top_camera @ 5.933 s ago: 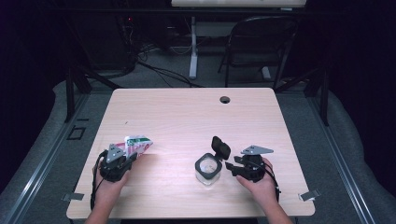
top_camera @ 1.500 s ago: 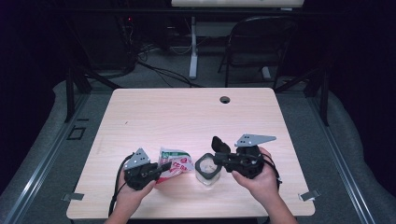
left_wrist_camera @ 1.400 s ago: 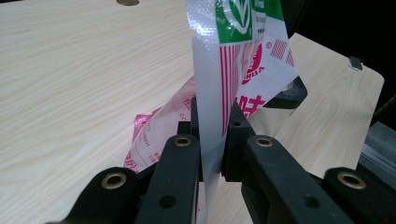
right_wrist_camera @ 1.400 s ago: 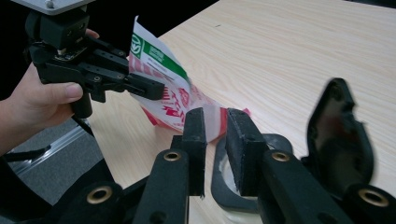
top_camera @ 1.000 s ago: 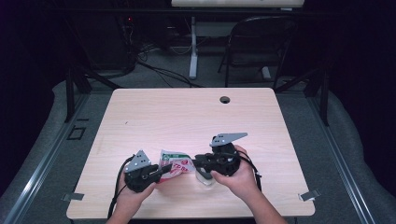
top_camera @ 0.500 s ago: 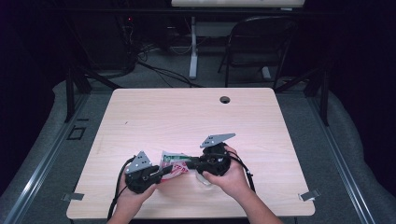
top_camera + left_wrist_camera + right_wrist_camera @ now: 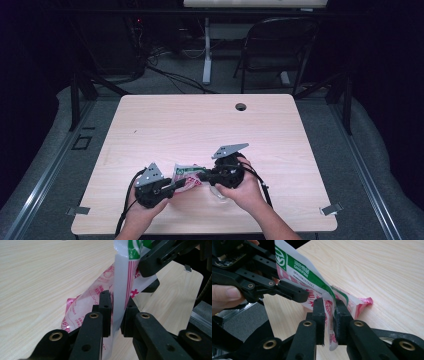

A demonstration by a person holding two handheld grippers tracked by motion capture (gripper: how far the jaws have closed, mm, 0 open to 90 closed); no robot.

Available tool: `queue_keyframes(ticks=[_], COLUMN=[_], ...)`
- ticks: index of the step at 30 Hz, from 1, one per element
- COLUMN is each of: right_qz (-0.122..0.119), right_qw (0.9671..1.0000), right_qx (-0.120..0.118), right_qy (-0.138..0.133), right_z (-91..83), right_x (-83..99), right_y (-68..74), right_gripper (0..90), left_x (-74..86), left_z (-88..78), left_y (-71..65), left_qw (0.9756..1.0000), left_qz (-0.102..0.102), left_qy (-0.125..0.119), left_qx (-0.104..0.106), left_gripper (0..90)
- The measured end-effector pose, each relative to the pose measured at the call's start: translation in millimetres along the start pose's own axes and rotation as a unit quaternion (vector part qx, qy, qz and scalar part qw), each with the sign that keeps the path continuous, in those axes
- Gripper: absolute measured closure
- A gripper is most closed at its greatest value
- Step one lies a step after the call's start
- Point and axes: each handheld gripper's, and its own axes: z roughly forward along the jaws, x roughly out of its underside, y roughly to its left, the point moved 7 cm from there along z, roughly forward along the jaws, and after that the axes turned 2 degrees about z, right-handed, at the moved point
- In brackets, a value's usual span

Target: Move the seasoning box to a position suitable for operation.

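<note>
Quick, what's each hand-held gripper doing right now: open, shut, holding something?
Left hand-held gripper: shut on the packet.
Right hand-held gripper: jaws have just been closing, now shut on the same packet.

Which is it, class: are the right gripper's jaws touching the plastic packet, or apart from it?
Touching. In the right gripper view, the right gripper has both jaws pressed on the plastic packet, pinching its edge.

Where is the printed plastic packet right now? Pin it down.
In the high view the printed plastic packet is near the table's front edge, pinched between the left gripper and the right gripper.
</note>
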Motion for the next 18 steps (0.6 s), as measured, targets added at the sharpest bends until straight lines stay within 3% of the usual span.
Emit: queue_keyframes(ticks=[5, 15, 18], right_qz=[-0.004, 0.003, 0.0], right_qw=[0.9999, 0.9999, 0.9999], right_qx=[0.002, -0.01, -0.013], right_qy=[0.013, 0.007, 0.006], right_z=[4.9, 4.7, 4.1], right_x=[4.0, 3.2, 2.8], right_y=[-0.6, 0.5, 2.0], right_gripper=[88.1, 90.0, 90.0], left_x=[1.0, 6.5, 11.2], left_z=[0.6, 0.4, -1.1], left_y=[-1.2, 1.8, 3.3], left_qw=[1.0, 1.0, 0.9998], left_qz=[0.003, 0.005, 0.017], left_qy=[0.001, 0.001, -0.002], left_qx=[0.002, -0.005, -0.013], left_gripper=[79.2, 61.5, 55.8])
